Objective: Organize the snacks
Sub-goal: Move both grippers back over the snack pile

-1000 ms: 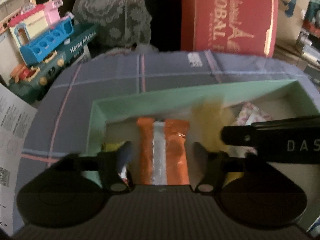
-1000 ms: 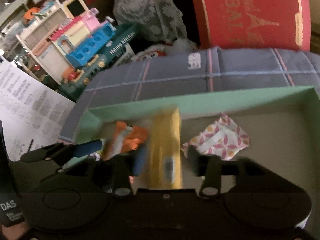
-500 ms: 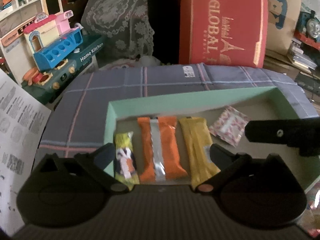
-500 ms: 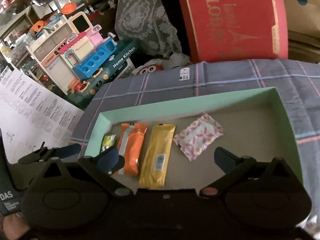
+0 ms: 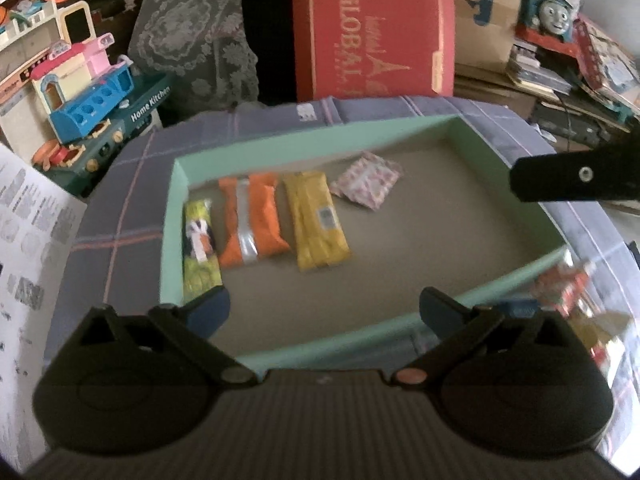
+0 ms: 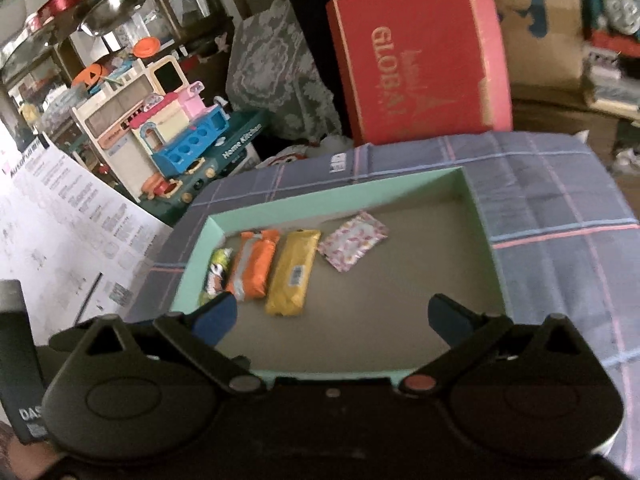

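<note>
Four snacks lie flat inside a green tray (image 5: 176, 216), all in its left part. Three long ones make a neat row, side by side. The yellow-green snack (image 5: 200, 248) is right next to the left wall. The orange snack (image 5: 252, 220) with a silver stripe comes next. The yellow snack (image 5: 318, 226) is beside that one. A pink flowery packet (image 5: 368, 180) sits a little apart from the row, closer to the far wall, and it is turned at a slant. The rest of the tray floor is bare and brown.

The tray rests on a purple checked cloth (image 5: 120, 208). On the cloth, just outside the tray's right near corner, more snacks (image 5: 564, 288) lie in a blurry pile, red and yellow ones.

The left gripper (image 5: 324, 312) is above the near edge of the tray. Its fingers are spread wide and hold nothing. The right gripper (image 6: 330, 316) is also above the near edge, with its fingers spread wide and nothing between them. In the left view, part of the right gripper pokes in from the right side as a black bar.

Behind the cloth stands a big red box (image 5: 372, 28) with gold letters. A toy kitchen (image 5: 92, 96) in pink and blue is off to the left. A white sheet of paper (image 6: 60, 232) with small print leans at the left edge.
</note>
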Available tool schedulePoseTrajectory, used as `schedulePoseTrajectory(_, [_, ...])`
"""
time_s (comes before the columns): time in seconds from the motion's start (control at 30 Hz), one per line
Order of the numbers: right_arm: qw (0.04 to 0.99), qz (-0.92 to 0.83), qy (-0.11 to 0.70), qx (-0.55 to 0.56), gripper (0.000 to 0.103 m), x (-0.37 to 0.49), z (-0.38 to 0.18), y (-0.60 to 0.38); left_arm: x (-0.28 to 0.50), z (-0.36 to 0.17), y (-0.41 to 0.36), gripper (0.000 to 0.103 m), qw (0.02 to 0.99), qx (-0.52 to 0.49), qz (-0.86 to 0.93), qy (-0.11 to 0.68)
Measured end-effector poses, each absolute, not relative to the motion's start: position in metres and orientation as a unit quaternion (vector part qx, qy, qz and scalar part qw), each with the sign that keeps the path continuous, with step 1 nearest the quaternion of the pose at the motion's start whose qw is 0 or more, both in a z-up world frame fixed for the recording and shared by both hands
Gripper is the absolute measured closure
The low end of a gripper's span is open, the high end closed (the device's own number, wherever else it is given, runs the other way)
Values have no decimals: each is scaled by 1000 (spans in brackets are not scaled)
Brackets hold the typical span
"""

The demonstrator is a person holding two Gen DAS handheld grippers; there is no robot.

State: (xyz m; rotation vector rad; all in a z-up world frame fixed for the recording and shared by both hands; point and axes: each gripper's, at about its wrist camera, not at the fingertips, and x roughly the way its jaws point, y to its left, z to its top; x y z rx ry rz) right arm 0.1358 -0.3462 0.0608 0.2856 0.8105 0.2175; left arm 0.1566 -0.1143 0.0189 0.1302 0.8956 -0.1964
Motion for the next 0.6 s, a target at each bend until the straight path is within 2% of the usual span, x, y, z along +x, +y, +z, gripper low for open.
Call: schedulePoseTrajectory(0.6, [869, 139, 436, 187, 0, 39, 20, -367, 67, -21, -101, 0, 866, 58, -114, 483])
